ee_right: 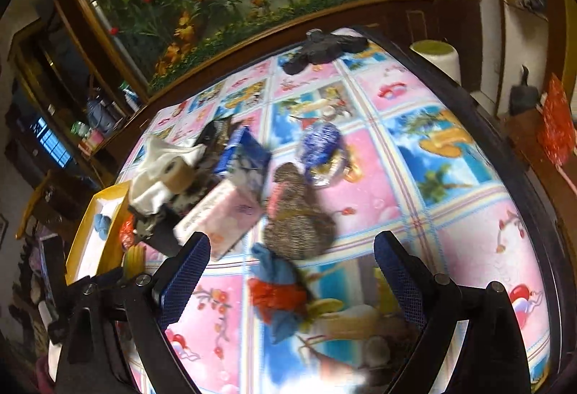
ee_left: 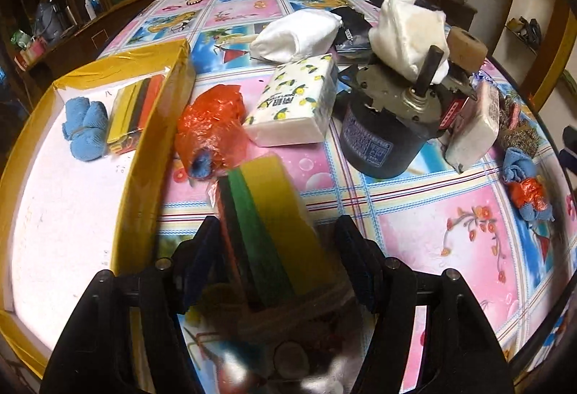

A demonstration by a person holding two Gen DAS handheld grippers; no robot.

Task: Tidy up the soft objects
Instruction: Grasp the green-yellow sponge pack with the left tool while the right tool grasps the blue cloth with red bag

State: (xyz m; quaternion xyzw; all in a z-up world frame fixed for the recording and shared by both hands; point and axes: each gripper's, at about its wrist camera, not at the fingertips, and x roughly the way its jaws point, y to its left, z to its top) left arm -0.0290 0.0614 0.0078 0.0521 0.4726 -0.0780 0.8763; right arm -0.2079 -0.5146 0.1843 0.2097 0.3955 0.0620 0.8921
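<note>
I am holding the sponge pack (ee_left: 267, 213) in my left gripper (ee_left: 277, 231). Its long axis is running straight out from between the jaws, roughly along the line I am pointing. The jaws are standing at about a middle width, with the pack lying between them; the left pad looks pressed against its dark edge, but whether the right pad is touching I cannot tell, so I am not sure the grip is firm.

The yellow-rimmed box (ee_left: 158, 127) is lying just to the left of the pack, its near wall almost beside my left jaw. A blue cloth bundle (ee_left: 84, 129) and another sponge pack (ee_left: 135, 113) are already lying inside it. So I judge the coming move to be a short swing leftward over that wall.

My right gripper (ee_right: 292, 260) is hanging released, jaws wide, with nothing between the pads. The blue-and-red cloth bundle (ee_right: 279, 293) is lying on the counter (ee_right: 468, 231) directly below and ahead of it, so the right hand is the nearer one for that.
</note>
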